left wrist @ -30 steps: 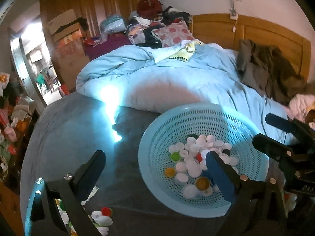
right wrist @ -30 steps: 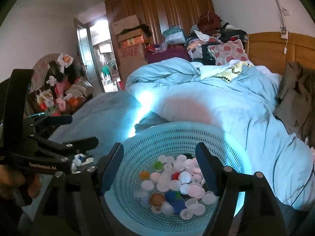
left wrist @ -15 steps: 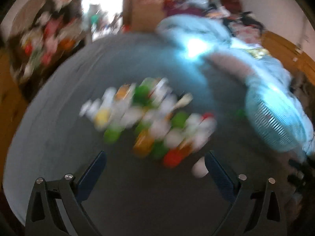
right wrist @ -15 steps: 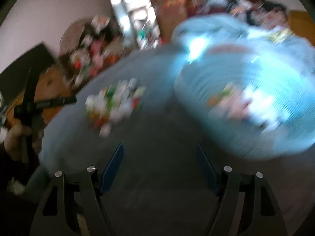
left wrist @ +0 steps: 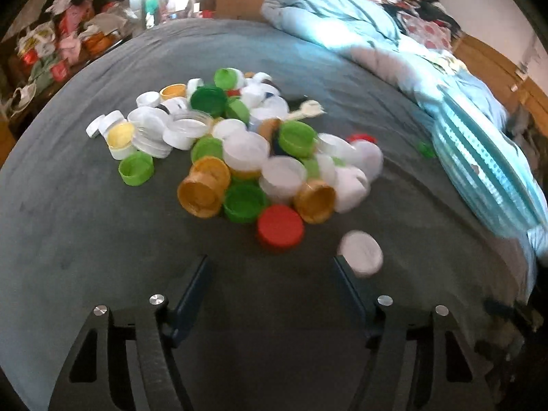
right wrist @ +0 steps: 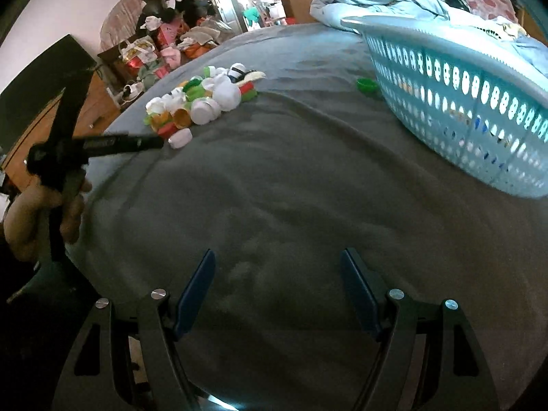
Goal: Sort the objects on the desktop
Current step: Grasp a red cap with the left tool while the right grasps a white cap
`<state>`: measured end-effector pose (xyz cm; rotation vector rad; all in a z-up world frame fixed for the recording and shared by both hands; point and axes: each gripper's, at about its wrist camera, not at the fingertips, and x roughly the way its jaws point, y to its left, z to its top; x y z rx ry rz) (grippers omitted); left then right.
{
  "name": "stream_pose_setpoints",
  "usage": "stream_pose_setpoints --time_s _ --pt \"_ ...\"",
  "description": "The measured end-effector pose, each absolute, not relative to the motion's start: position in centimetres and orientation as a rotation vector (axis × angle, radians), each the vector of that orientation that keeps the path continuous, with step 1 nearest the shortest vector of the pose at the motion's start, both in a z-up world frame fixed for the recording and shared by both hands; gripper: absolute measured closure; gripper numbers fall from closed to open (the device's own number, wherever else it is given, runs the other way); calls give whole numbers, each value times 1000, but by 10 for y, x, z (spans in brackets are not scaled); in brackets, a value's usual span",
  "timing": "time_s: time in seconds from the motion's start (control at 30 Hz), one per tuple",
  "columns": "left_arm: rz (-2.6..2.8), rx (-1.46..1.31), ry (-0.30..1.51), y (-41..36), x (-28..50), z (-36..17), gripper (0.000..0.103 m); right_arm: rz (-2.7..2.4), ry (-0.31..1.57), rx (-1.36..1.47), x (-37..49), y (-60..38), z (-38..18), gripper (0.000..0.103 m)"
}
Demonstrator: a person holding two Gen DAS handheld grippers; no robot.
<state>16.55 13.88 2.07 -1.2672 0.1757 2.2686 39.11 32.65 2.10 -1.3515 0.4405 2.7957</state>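
- closing over the grey bedspread [left wrist: 102, 226], the left gripper [left wrist: 270, 263] has jaws apart with nothing between them; a lone white cap [left wrist: 360, 252] lies just beyond its right fingertip, contact unclear.
- right gripper [right wrist: 277, 257] jaws stand apart, empty, over bare bedspread.
- bottle-cap pile [left wrist: 239, 150] sits mid-bedspread; lower caps are buried.
- blue perforated basket [right wrist: 462, 109] is cut off at the bedspread's right edge, contents barely visible.

faint lettering on left gripper [right wrist: 150, 142], too blurred to read
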Motion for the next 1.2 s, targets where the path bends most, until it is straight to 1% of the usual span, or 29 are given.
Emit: stream_pose_setpoints --time_s 0.03,0.1,0.17,0.2,0.23,0.3,0.33,0.37,0.5,0.67,0.8,0.87,0.97,1.1,1.13,1.17,1.2 --pt "2269 -1270 179 140 162 20 37 2794 437 -1354 391 326 21 33" --pt "2261 -1266 191 147 156 20 37 2793 423 -1357 389 324 21 33" --pt "2245 -1257 216 156 155 20 46 2793 410 -1362 388 322 20 33" --pt "2246 -1248 254 163 155 19 56 2794 402 -1363 387 321 21 33" --pt "2250 -1240 278 166 154 19 72 2798 396 -1362 388 320 22 33" --pt "2244 -1243 264 165 154 20 72 2813 386 -1350 389 317 27 46" --pt "2237 -1244 238 161 155 22 72 2823 371 -1344 390 315 31 56" --pt "2239 -1234 218 155 157 26 72 2835 352 -1332 390 312 35 59" --pt "2319 -1197 195 122 163 33 72 2899 297 -1328 372 293 45 59" --pt "2390 -1220 161 92 156 22 72 2957 273 -1340 313 265 47 58" --pt "2383 -1202 162 89 157 19 72 2987 233 -1352 259 236 48 56" --pt "2380 -1201 155 88 157 16 72 2980 199 -1389 239 224 43 51" --pt "2380 -1189 151 87 157 14 71 2937 131 -1436 217 212 31 51" --pt "2375 -1185 148 87 156 14 71 2917 109 -1447 212 210 25 52" --pt "2375 -1183 147 87 157 14 71 2914 103 -1448 214 211 27 60" --pt "2376 -1183 149 87 157 14 71 2910 109 -1447 219 212 29 78" --pt "2377 -1184 152 87 157 15 71 2911 125 -1445 223 215 31 77"
